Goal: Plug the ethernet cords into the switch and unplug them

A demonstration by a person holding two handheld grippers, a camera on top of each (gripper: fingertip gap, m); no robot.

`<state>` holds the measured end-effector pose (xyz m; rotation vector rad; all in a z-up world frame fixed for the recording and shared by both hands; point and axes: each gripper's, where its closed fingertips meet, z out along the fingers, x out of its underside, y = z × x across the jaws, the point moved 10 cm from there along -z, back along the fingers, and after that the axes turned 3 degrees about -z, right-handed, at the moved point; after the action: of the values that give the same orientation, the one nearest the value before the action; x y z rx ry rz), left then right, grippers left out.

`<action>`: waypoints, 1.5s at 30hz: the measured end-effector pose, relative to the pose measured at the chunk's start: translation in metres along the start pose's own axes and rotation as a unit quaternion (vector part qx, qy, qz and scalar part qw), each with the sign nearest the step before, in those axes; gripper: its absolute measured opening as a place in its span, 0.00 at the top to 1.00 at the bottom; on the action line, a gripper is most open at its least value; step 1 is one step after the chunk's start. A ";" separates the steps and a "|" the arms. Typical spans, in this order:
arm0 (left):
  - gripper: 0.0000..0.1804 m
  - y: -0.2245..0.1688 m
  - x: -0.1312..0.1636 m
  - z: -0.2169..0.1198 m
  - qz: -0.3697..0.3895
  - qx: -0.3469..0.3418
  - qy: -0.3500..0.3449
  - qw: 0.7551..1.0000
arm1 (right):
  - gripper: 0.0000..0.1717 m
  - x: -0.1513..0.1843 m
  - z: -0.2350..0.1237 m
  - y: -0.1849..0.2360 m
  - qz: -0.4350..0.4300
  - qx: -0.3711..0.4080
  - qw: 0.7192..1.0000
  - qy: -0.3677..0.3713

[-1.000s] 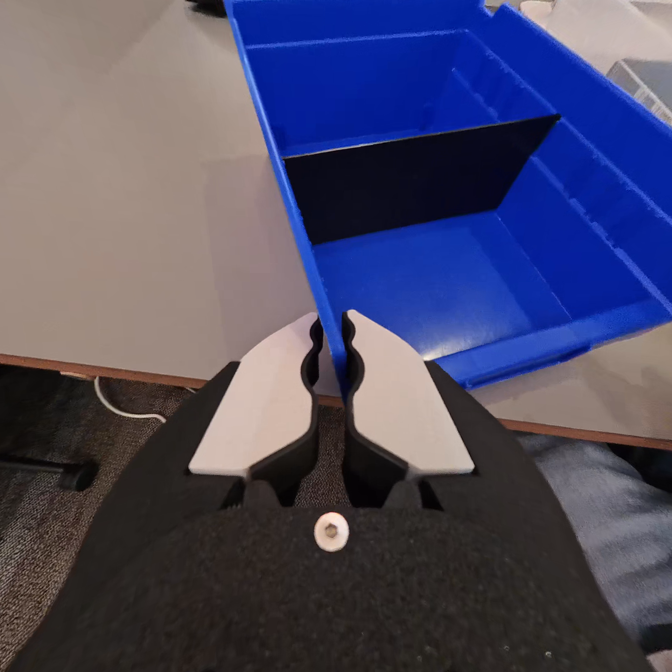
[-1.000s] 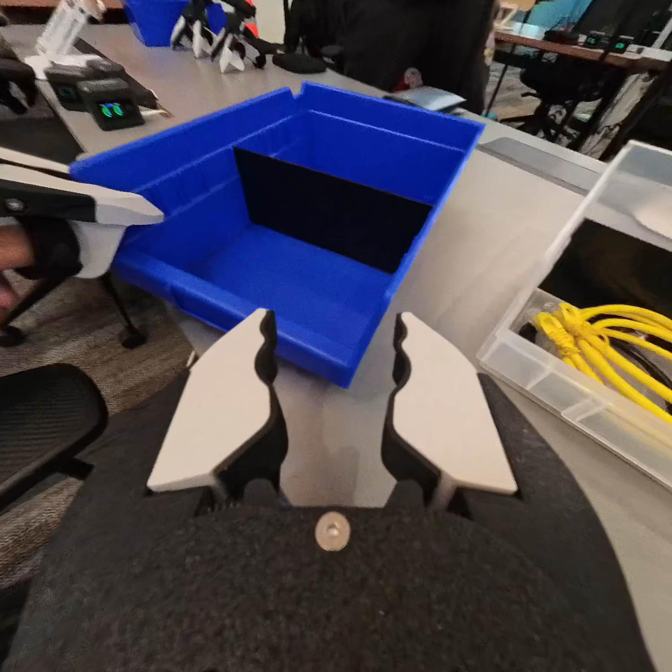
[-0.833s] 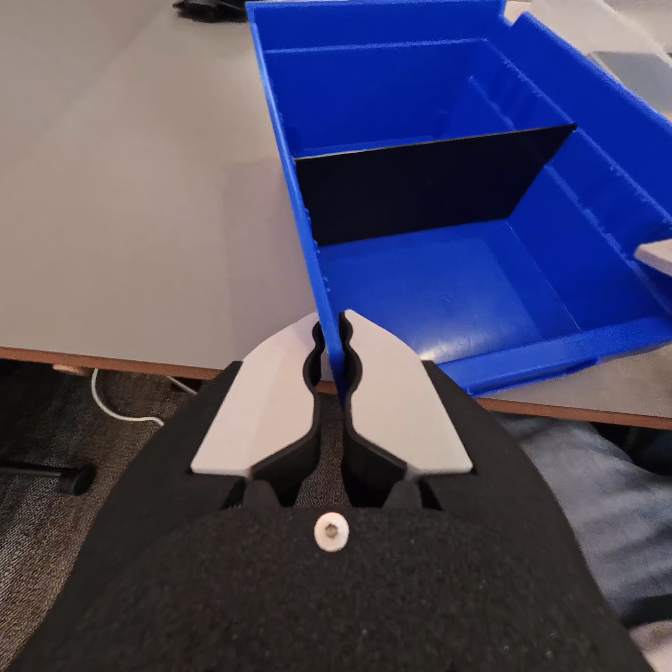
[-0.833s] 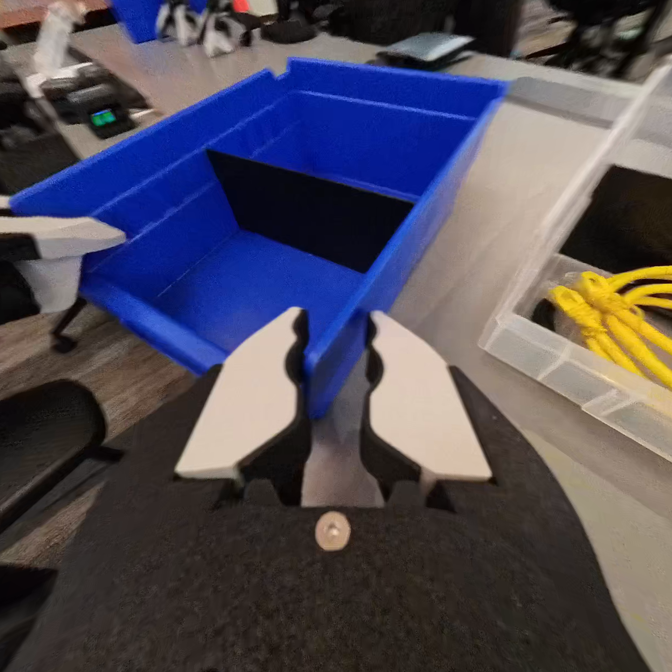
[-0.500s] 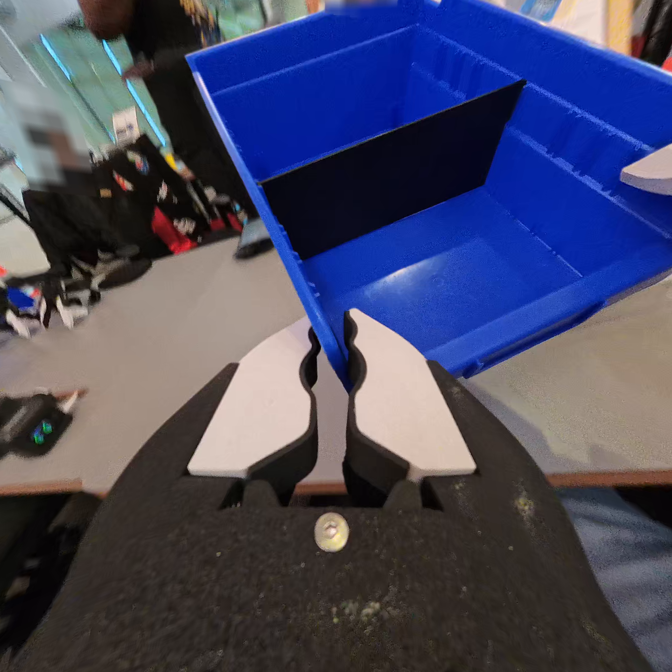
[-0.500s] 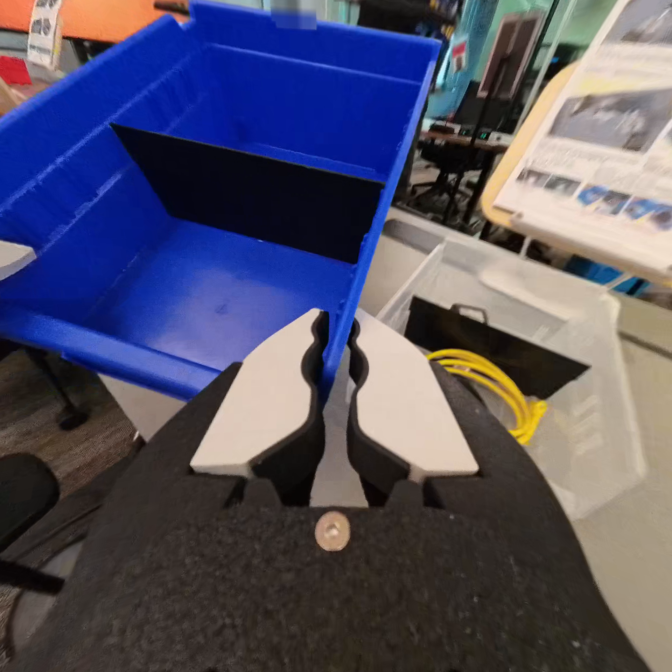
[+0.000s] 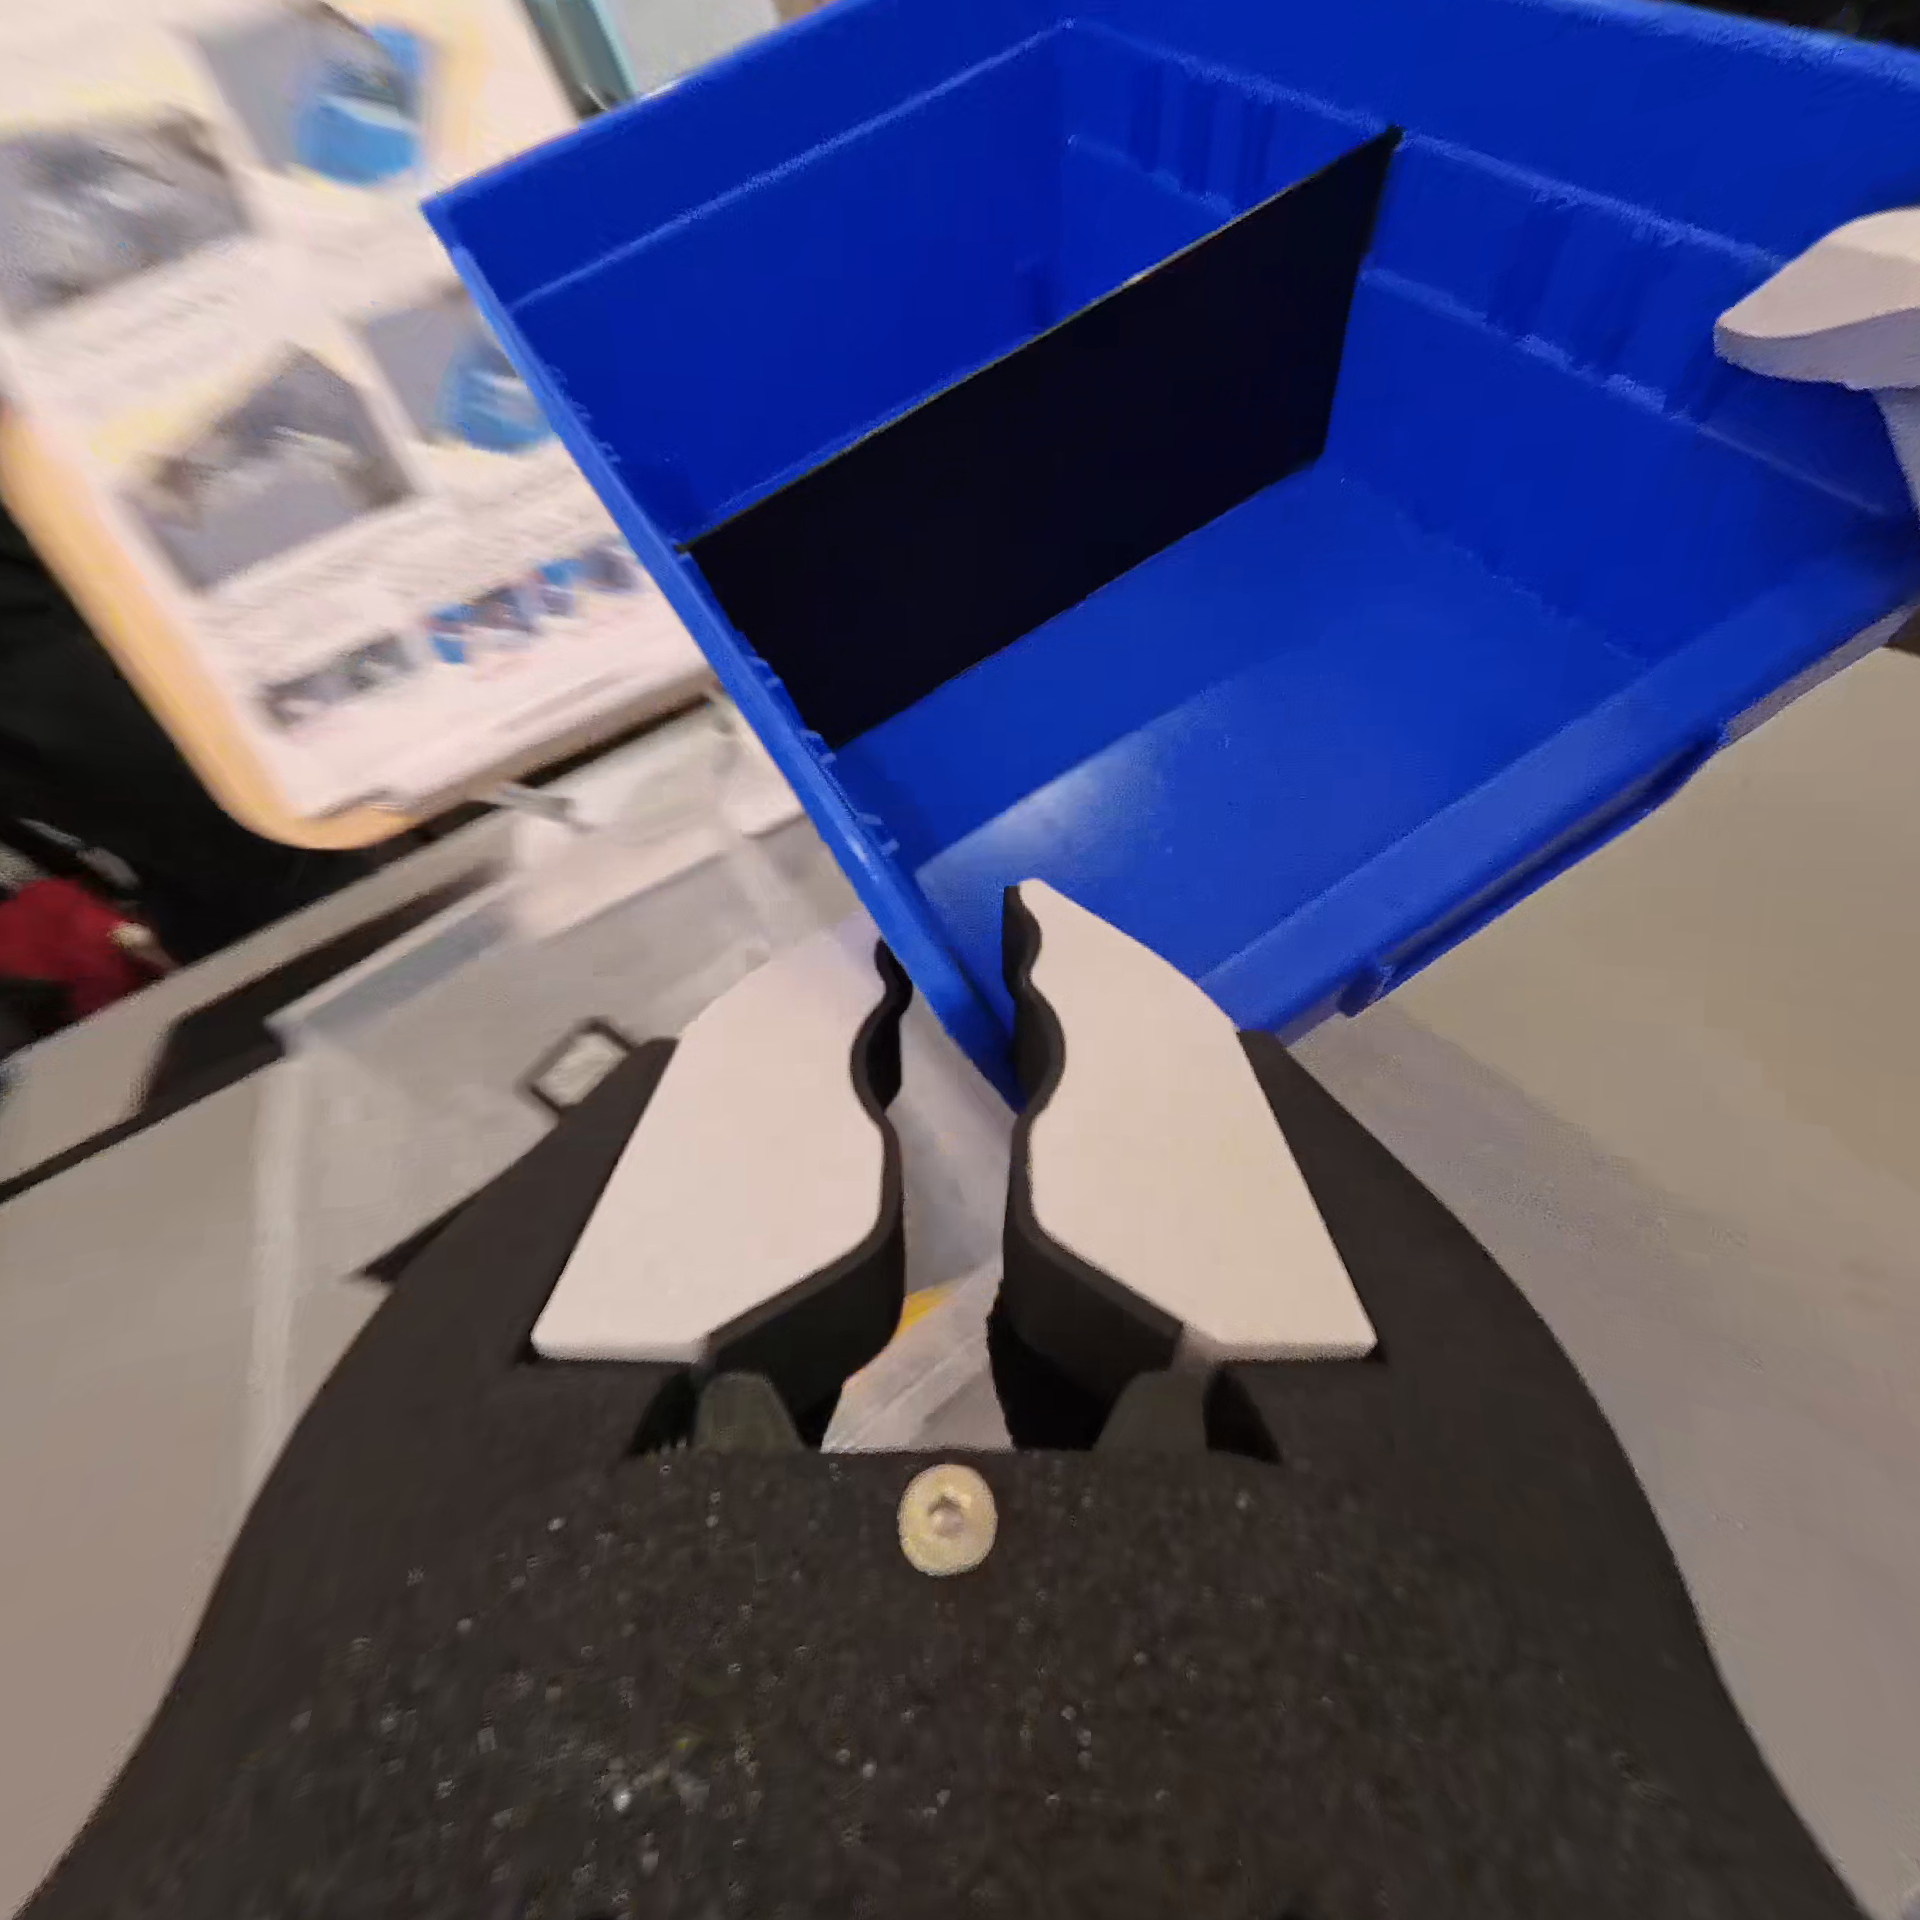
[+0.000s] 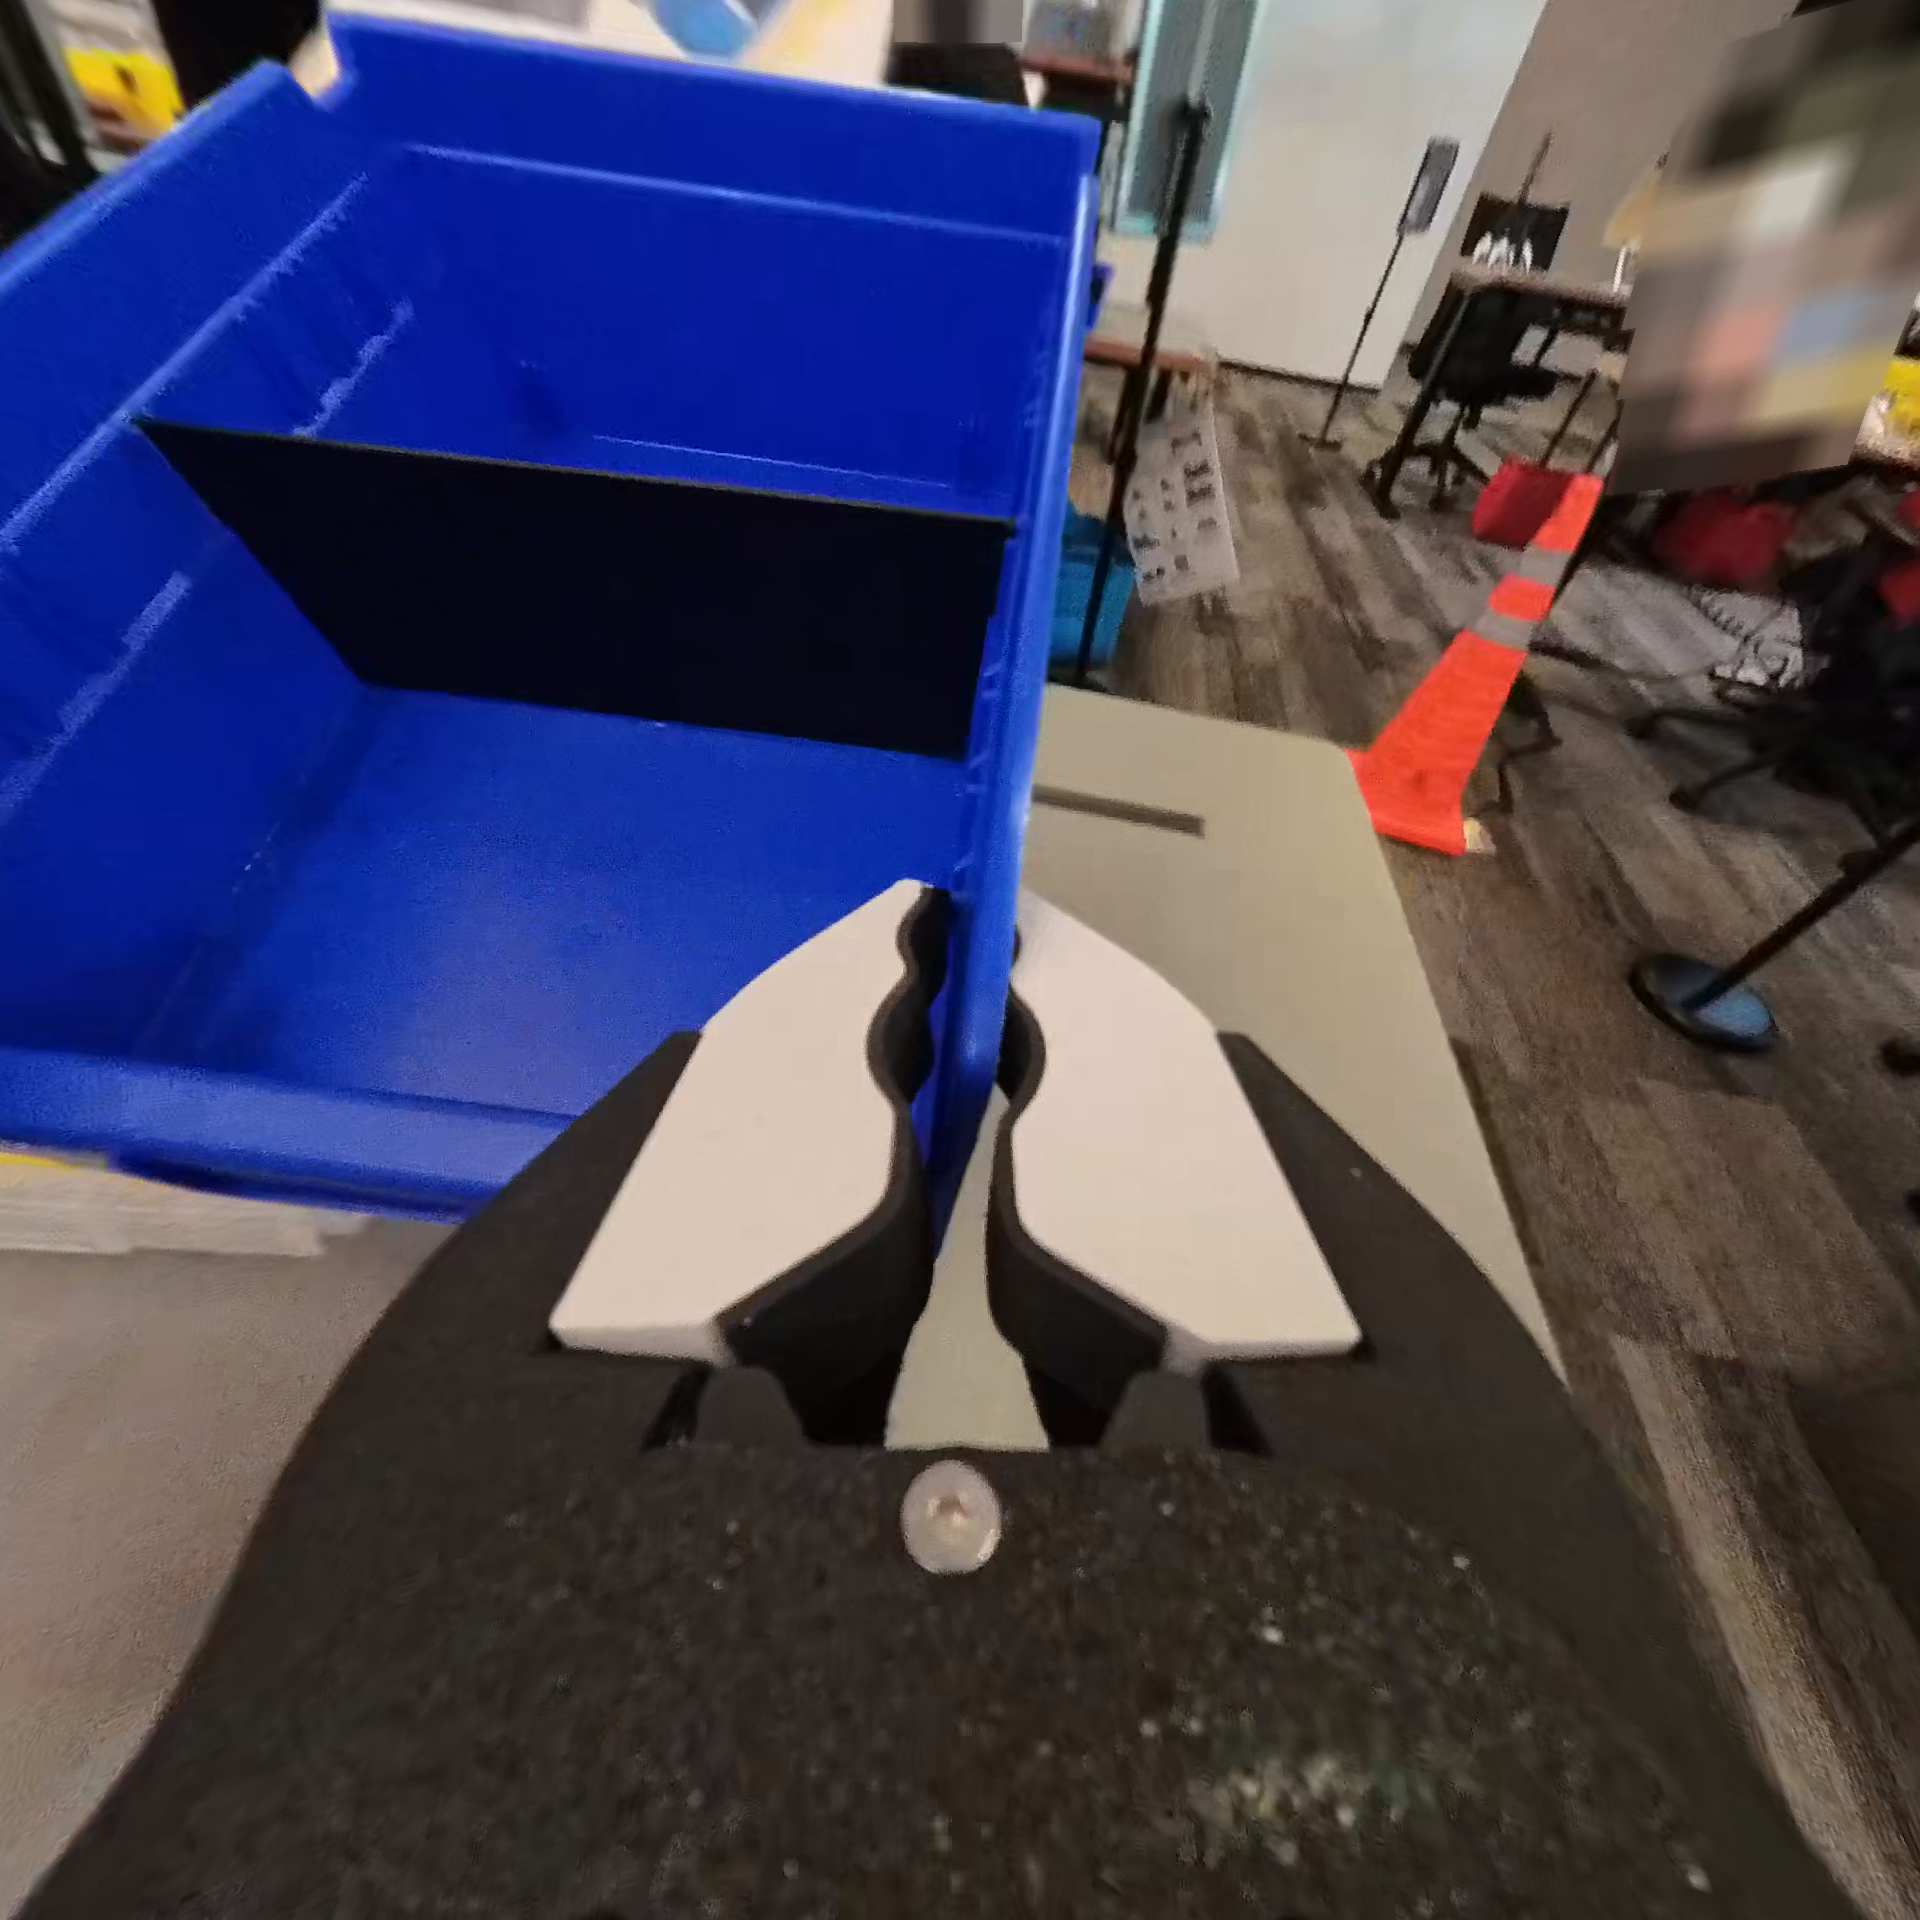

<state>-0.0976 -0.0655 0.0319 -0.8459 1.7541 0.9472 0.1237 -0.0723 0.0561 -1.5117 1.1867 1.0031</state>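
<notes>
An empty blue bin point(image 7: 1299, 727) with a black divider point(image 7: 1039, 520) is held up off the table, tilted. My left gripper point(image 7: 951, 925) is shut on its left side wall, which runs slanted between the pads. My right gripper point(image 8: 971, 904) is shut on the bin's point(image 8: 520, 883) right side wall near the front corner. The divider also shows in the right wrist view point(image 8: 623, 603). One right finger point(image 7: 1829, 322) shows at the far edge of the left wrist view. No switch is in view.
A grey table point(image 8: 1247, 935) lies under the bin. A clear plastic box point(image 7: 623, 883), blurred, sits below the left gripper, with a bit of yellow point(image 7: 920, 1309) showing between the fingers. A poster board point(image 7: 260, 468) stands behind. An orange cone point(image 8: 1475, 686) stands on the floor.
My right gripper closed on the bin's right wall. Both grippers then lifted the bin off the table and swung it to the right. The wall now sits more slanted between the left pads.
</notes>
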 end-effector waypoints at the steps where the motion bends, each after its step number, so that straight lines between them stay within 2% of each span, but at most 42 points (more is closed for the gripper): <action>1: 0.91 -0.018 0.003 0.022 -0.003 0.017 0.022 1.000 | 0.97 0.017 0.007 -0.022 0.007 0.006 1.000 0.024; 4: 0.92 -0.065 0.015 0.075 -0.008 0.054 0.086 0.995 | 0.97 0.072 0.027 -0.071 0.041 0.016 0.994 0.099; 8: 0.92 -0.103 0.044 0.121 -0.018 0.069 0.145 0.987 | 0.97 0.140 0.050 -0.107 0.081 -0.009 0.984 0.157; 9: 0.92 -0.110 0.053 0.127 -0.024 0.066 0.155 0.985 | 0.97 0.149 0.051 -0.111 0.079 -0.010 0.986 0.148; 10: 0.92 -0.114 0.060 0.130 -0.037 0.067 0.134 0.988 | 0.97 0.153 0.053 -0.114 0.082 -0.012 0.989 0.124; 11: 0.91 -0.117 0.062 0.129 -0.049 0.076 0.114 0.989 | 0.97 0.153 0.053 -0.119 0.097 -0.006 0.987 0.129; 15: 0.88 -0.118 0.060 0.129 -0.057 0.080 0.126 0.987 | 0.97 0.155 0.055 -0.121 0.136 -0.009 0.984 0.113; 16: 0.81 -0.118 0.058 0.127 -0.066 0.098 0.128 0.985 | 0.96 0.156 0.055 -0.121 0.146 -0.014 0.983 0.109; 18: 0.73 -0.115 0.052 0.115 -0.094 0.129 0.108 0.981 | 0.87 0.157 0.053 -0.125 0.160 0.004 0.981 0.113; 20: 0.65 -0.105 0.042 0.095 -0.119 0.173 0.079 0.974 | 0.81 0.153 0.047 -0.129 0.153 0.015 0.982 0.108; 22: 0.62 -0.084 0.034 0.066 -0.118 0.195 0.045 0.973 | 0.81 0.138 0.032 -0.130 0.124 0.049 0.987 0.085; 25: 0.61 -0.026 0.032 0.020 -0.109 0.164 -0.016 0.980 | 0.81 0.103 0.010 -0.125 0.091 0.077 0.993 0.019; 27: 0.60 0.022 0.036 -0.010 -0.105 0.108 -0.056 0.987 | 0.81 0.076 0.003 -0.109 0.078 0.050 0.996 -0.014; 30: 0.61 0.089 0.058 -0.053 -0.098 0.002 -0.092 0.991 | 0.81 0.040 0.010 -0.060 0.061 -0.062 0.996 -0.014; 33: 0.60 0.133 0.102 -0.066 -0.126 -0.068 -0.028 0.989 | 0.77 0.018 0.026 0.017 0.016 -0.148 0.989 -0.018; 35: 0.59 0.150 0.135 -0.065 -0.165 -0.093 0.017 0.982 | 0.73 0.018 0.040 0.077 -0.017 -0.203 0.979 -0.001; 37: 0.61 0.160 0.156 -0.058 -0.186 -0.105 0.046 0.976 | 0.68 0.031 0.053 0.130 -0.018 -0.232 0.972 0.033; 39: 0.65 0.166 0.163 -0.050 -0.206 -0.103 0.068 0.971 | 0.60 0.050 0.064 0.166 0.005 -0.230 0.971 0.066; 41: 0.70 0.167 0.167 -0.040 -0.233 -0.065 0.078 0.967 | 0.52 0.067 0.072 0.183 0.014 -0.179 0.980 0.082; 43: 0.75 0.165 0.171 -0.029 -0.241 -0.046 0.096 0.965 | 0.61 0.079 0.081 0.188 0.013 -0.131 0.987 0.092; 45: 0.85 0.164 0.173 -0.018 -0.247 -0.021 0.114 0.962 | 0.71 0.089 0.090 0.195 0.010 -0.150 0.983 0.108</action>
<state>-0.3009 -0.0282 -0.0882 -1.3847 1.5975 0.5701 -0.0544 -0.0224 -0.0843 -1.8883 1.2437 1.0891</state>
